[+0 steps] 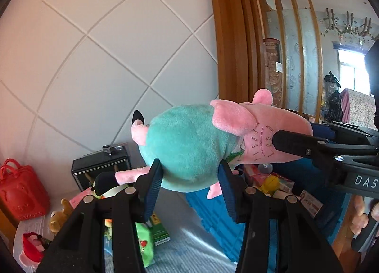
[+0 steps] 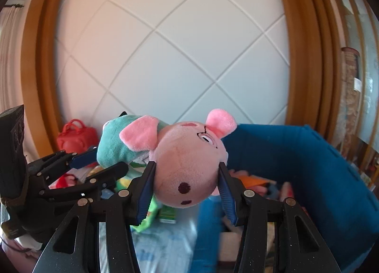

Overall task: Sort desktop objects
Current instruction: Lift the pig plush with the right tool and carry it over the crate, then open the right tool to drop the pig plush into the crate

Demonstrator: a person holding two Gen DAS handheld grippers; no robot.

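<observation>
So one plush pig toy [image 1: 189,145] is being held up in the air by both grippers at once, above the worktop [image 1: 189,244]. The left gripper [image 1: 190,178] is clamped on the teal body, its two blue-padded fingers [image 1: 154,185] pressed into the plush on either side. The right gripper [image 2: 187,185] is pinched on the pink head, fingers [image 2: 145,192] squeezing the snout from both sides. The toy is lying sideways between them, well off the surface.

Counts: one pig, two pink ears, two grippers, one red handbag [image 1: 21,192], one blue storage bin [image 2: 308,166], one green box [image 1: 160,230] lying on the worktop.

Stuff only seen from the left wrist view: a black box [image 1: 99,168] against the wall, a small brown plush [image 1: 59,216], a red-capped toy [image 1: 32,247] at the lower left, a green packet [image 1: 144,244] under the fingers, and a bit of the person's hand [image 1: 360,213] gripping the right tool's handle. A window [image 1: 350,71] and wooden slat partition [image 1: 291,43] are also picked up on that side.

Only from the right wrist view: the pig's face with its eye and two dark nostrils, and the bin's inside, where mixed soft items are piled. What they are can't be told. The left gripper [image 2: 99,164] is caught from the side there, closed on the teal body.
</observation>
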